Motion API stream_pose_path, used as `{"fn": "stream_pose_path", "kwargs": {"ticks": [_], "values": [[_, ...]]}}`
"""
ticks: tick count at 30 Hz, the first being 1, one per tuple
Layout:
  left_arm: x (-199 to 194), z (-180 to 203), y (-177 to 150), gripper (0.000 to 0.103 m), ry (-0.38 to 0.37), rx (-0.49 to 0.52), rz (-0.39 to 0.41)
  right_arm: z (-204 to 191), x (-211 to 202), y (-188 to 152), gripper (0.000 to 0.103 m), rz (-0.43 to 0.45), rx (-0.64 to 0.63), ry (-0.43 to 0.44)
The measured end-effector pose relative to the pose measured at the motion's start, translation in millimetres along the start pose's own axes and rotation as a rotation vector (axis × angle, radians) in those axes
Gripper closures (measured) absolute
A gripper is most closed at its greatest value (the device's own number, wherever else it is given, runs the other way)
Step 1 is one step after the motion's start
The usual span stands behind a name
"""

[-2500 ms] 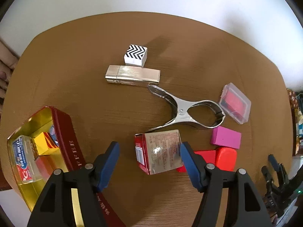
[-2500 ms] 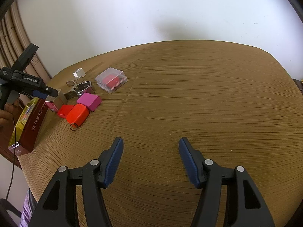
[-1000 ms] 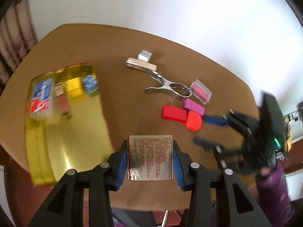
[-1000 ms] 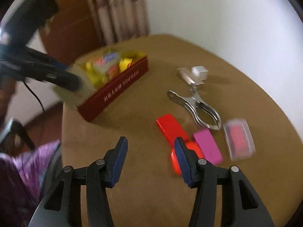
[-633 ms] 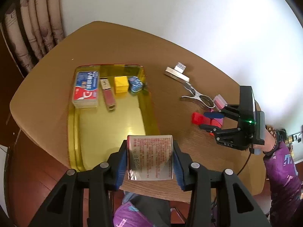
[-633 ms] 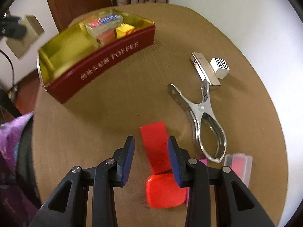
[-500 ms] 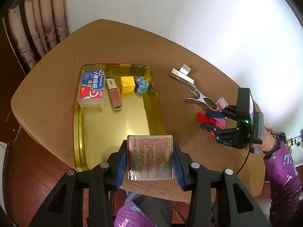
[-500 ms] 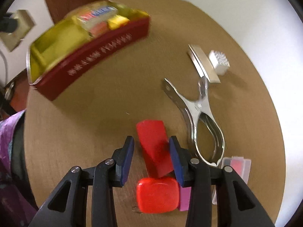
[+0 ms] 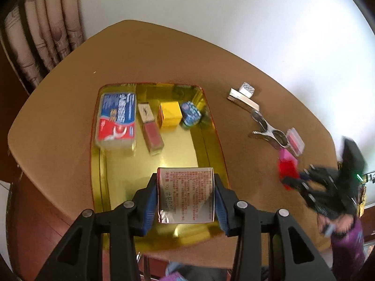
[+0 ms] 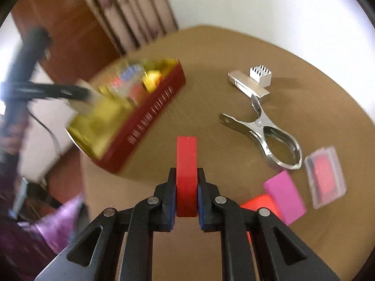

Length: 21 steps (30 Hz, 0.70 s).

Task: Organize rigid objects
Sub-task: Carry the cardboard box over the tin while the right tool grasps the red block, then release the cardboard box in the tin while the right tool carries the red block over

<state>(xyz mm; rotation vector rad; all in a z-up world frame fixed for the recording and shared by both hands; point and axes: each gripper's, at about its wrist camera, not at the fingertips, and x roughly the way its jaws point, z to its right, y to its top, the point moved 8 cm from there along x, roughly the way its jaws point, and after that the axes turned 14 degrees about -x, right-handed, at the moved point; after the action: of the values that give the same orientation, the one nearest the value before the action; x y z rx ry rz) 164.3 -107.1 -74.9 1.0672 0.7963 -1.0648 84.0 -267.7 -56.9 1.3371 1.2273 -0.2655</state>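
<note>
Our left tool (image 9: 185, 200) pinches the foil-wrapped printed box (image 9: 185, 195) above the gold tin tray (image 9: 212, 126); our right tool (image 10: 186, 193) pinches the flat red block (image 10: 186, 171), which could slip from its narrow grip

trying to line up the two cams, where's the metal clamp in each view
Left wrist: metal clamp sits at the right, on the table right of the gold tin.
Right wrist: metal clamp sits right of centre, beyond the held red block.
Shared landmark: the chevron cube beyond it.
</note>
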Motion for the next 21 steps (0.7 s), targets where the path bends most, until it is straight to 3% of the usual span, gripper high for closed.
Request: {"fn": "stream_pose_path", "kwargs": {"ticks": [6,9,15,18,21], "values": [[39.1,12.2,29.6,0.059,0.001,-0.010,-0.027,-27.1,-23.6,-7.1,0.090,0.132,0.101,0.039],[52.8,15.7,42.8,0.059,0.050,-0.009,-0.001,-35.8,-29.0,-7.1,0.090,0.153,0.118,0.045],[72.4,29.8,51.7,0.057,0.048,0.031,-0.019,-52.1,-32.1,-3.8,0.090,0.170,0.114,0.067],[75.2,23.9,54.7,0.056,0.140,0.059,0.006,-57.8,-26.6,1.3,0.090,0.174,0.110,0.078],[73.7,19.3,53.1,0.055,0.148,0.077,-0.006,-64.1,-24.2,8.9,0.090,0.183,0.110,0.087]]}}
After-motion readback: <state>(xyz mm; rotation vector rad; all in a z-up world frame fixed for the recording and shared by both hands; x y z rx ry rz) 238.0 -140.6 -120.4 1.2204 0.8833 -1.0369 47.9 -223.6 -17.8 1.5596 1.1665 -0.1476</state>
